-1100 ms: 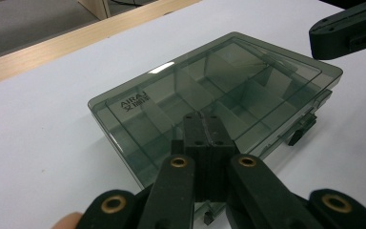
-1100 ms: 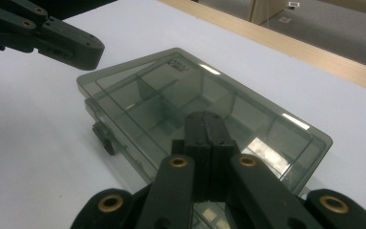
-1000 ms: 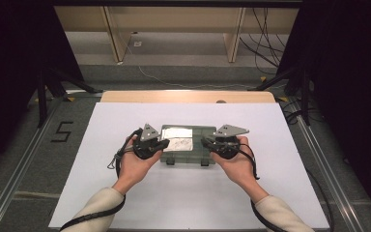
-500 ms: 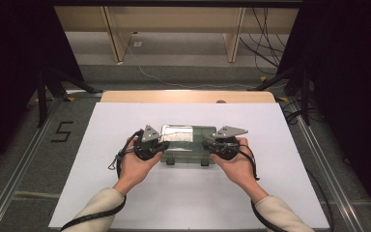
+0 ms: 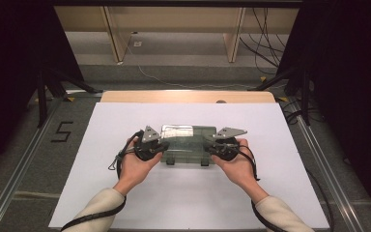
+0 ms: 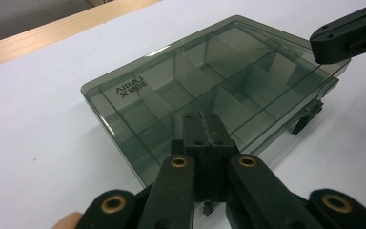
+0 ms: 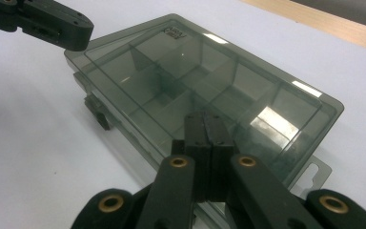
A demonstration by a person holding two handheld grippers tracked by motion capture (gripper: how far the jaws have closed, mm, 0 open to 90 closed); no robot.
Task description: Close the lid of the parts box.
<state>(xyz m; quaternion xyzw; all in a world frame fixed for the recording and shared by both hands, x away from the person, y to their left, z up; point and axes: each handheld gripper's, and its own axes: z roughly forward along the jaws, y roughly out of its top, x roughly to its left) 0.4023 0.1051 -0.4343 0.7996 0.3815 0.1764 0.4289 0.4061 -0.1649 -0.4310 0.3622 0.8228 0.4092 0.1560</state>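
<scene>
A flat, rectangular compartment box [image 5: 188,144] of smoky, see-through plastic is seen lying near the middle of a white table top [image 5: 101,145], with its lid down. The surface of the lid is smooth and glossy, and light patches are mirrored on it. Thin dividing walls are made out through the lid, by which the inside is split into several oblong cells. A light wooden strip [image 5: 188,96] is laid along the far edge of the white top.

The left gripper [image 5: 155,146] is set at the box's left end and the right gripper [image 5: 216,146] at its right end; on each, the black jaws are pressed together, pad against pad, with nothing held between them. Their tips are placed over the lid near its short ends; whether the lid is touched cannot be told.

Wide bare table is left before, behind and on both sides of the box, which is kept well apart from every table edge.

In the left gripper view, raised lettering [image 6: 132,87] is read in one corner of the lid, and a dark latch [image 6: 310,117] is seen on the front edge. In the right gripper view, a clear hanging tab [image 7: 314,171] is shown projecting from the box's near end. In the high view, a black "5" [image 5: 62,131] is seen marked on the floor to the left of the table.
</scene>
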